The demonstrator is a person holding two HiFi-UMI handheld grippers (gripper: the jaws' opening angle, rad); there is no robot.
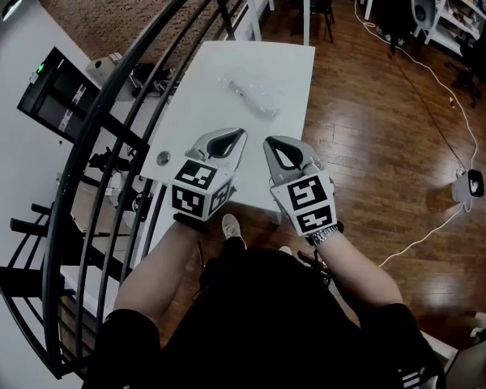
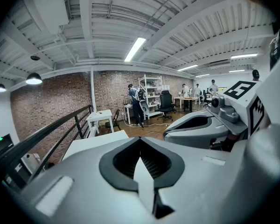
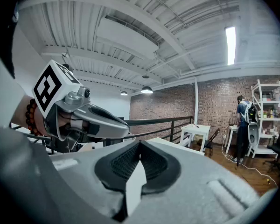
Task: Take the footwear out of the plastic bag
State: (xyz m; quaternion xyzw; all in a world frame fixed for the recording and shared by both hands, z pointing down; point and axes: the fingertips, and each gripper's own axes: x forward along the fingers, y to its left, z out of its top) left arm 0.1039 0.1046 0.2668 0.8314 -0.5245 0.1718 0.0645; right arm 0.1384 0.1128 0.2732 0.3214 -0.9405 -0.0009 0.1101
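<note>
Your left gripper (image 1: 226, 144) and right gripper (image 1: 281, 151) are both closed tight on nothing, held over the near edge of the white rectangular table (image 1: 285, 70). The crumpled clear plastic bag (image 1: 252, 95) lies ahead, towards the far edge. It slants far-left to near-right, its near end closer to your right gripper.

Left gripper (image 1: 240, 134), right gripper (image 1: 268, 143): grey shells, black pads, black-white marker cubes (image 1: 196, 186); black clothing (image 1: 259, 314); wristwatch (image 1: 325, 235) behind right cube
</note>
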